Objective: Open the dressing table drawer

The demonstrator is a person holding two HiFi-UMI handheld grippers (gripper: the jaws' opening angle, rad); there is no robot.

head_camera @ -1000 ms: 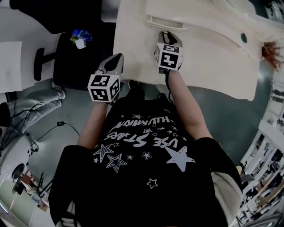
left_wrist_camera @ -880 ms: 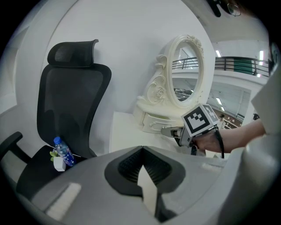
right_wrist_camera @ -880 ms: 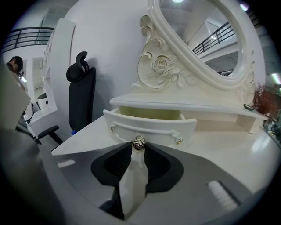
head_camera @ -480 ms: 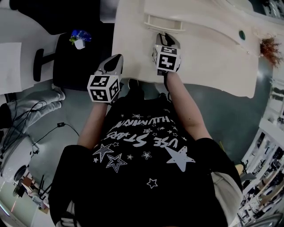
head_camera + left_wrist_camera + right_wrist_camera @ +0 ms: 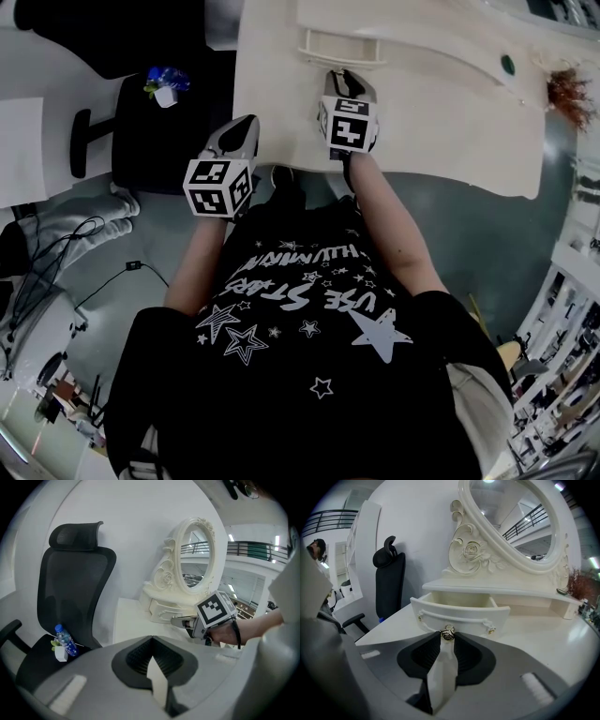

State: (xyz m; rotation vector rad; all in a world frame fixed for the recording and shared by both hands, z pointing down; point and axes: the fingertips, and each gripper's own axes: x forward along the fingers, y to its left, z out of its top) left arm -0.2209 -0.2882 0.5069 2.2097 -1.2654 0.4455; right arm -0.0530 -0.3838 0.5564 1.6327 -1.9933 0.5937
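Barely anything moved: right tongs (image 5: 448,638) still pinch knob (image 5: 448,632) at 12 o'clock; drawer (image 5: 461,614) well out, task nearly done; left tongs (image 5: 152,640) closed, empty.

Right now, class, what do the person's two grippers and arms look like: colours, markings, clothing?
The left gripper and right gripper are grey with black ribbed fingers. Each carries a white cube with black square markers. The person wears a black short-sleeved T-shirt with white stars and a black wrist strap.
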